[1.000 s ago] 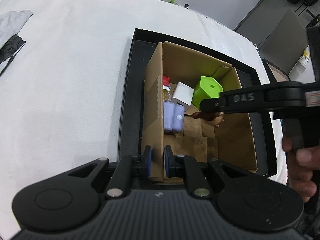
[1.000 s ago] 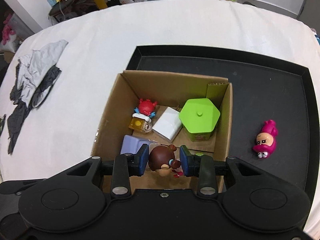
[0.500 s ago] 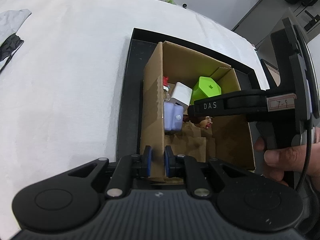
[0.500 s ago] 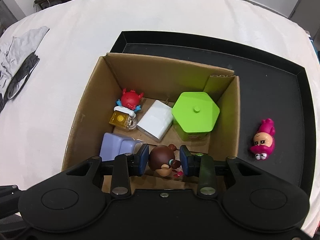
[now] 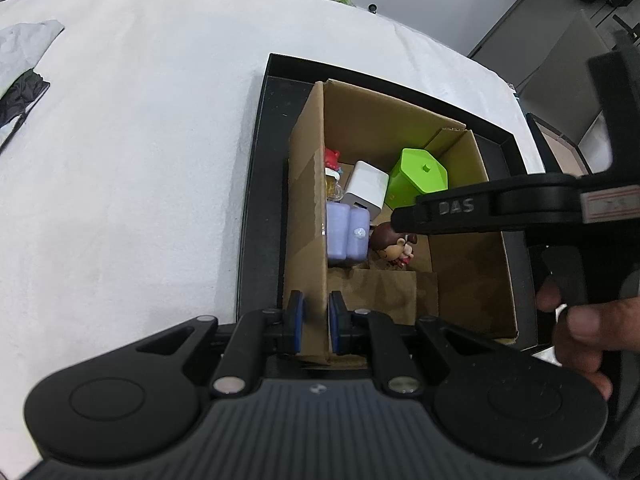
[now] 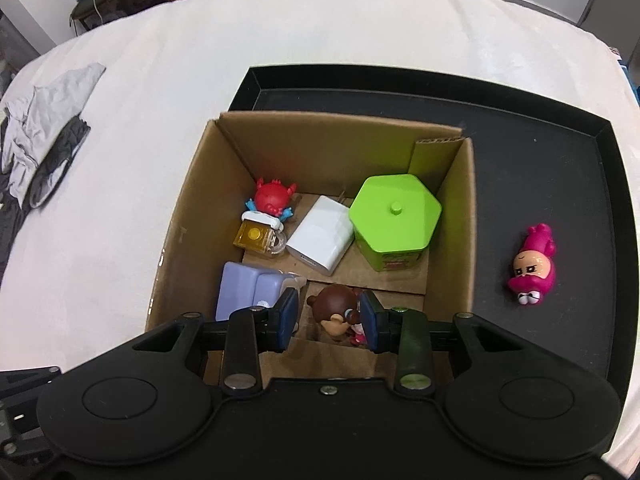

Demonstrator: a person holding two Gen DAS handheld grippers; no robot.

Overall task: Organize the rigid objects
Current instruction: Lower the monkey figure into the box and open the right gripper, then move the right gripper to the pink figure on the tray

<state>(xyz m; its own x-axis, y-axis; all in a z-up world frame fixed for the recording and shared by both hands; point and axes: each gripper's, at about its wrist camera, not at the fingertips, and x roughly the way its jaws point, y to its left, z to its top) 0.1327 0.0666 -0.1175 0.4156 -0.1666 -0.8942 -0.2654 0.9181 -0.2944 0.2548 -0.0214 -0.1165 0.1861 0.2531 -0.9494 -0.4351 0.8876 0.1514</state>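
Left tool: clamps the near-left wall of the cardboard box, one pad on each side, steadying it.
Right tool: hangs just inside the near part of the box, fingers spread apart, gripping nothing; the right hand holds its handle.
Brown-haired figurine: lies on the box floor between the spread fingers. The right pad looks close to it or touching, the left pad is apart, so I judge it released.
Already in the box: a red crab toy and a yellow padlock at the far left, a white charger block in the middle, a green hexagonal tin at the far right, a lilac case at the near left.
Left to do: a pink figurine lies on its back on the black tray, right of the box and well apart from it.
Progress: six things boxed, one visible outside; nearly finished, by my judgement.
Surroundings: the tray sits on the white table; grey cloth lies at the far left.
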